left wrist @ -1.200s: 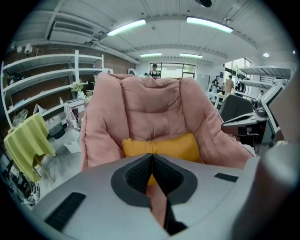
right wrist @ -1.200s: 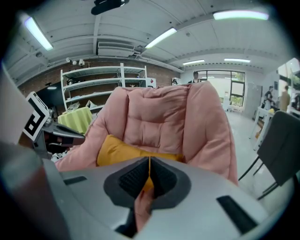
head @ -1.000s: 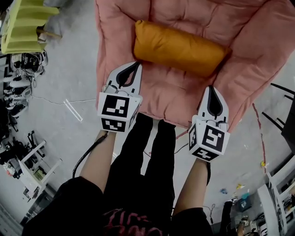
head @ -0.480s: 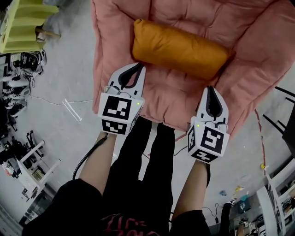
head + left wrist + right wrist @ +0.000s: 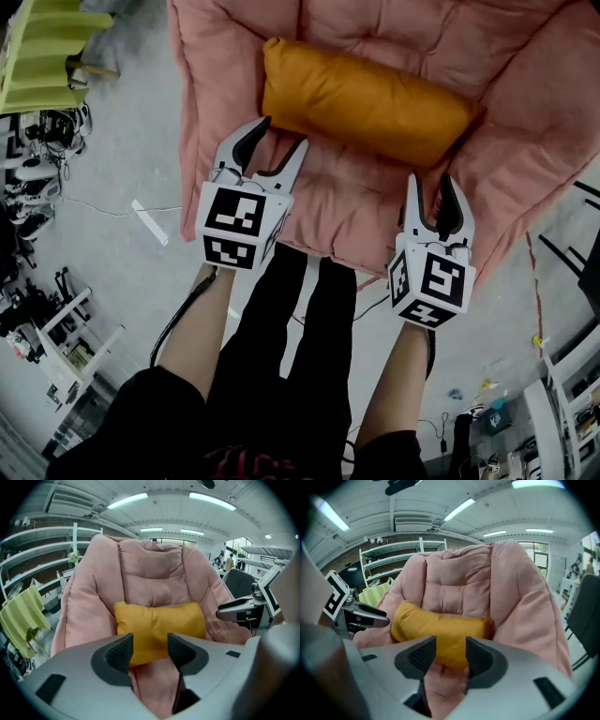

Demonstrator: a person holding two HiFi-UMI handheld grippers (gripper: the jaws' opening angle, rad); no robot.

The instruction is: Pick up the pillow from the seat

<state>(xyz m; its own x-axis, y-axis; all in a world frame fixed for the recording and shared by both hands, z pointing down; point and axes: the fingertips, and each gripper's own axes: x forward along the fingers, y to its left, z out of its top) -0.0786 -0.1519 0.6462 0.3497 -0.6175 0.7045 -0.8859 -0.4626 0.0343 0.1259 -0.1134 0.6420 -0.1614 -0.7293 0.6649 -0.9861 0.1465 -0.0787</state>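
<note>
An orange pillow (image 5: 366,101) lies across the seat of a pink padded chair (image 5: 375,197). My left gripper (image 5: 279,139) hovers just short of the pillow's left end, its jaws opening with nothing between them. My right gripper (image 5: 433,187) hangs over the seat's front right, below the pillow's right end, jaws also opening and empty. In the left gripper view the pillow (image 5: 159,627) sits beyond the gripper (image 5: 150,648). The right gripper view shows the pillow (image 5: 440,632) ahead of the gripper (image 5: 451,654) and the left gripper (image 5: 356,613) at the left.
A yellow-green slatted chair (image 5: 47,52) stands at the far left on the grey floor. Shelving and gear (image 5: 37,187) line the left edge. A black frame (image 5: 586,234) stands right of the pink chair. The person's legs (image 5: 300,337) are at the seat's front edge.
Both grippers went from shut to open. Both have edged forward toward the pillow, the left one closing in on its left end.
</note>
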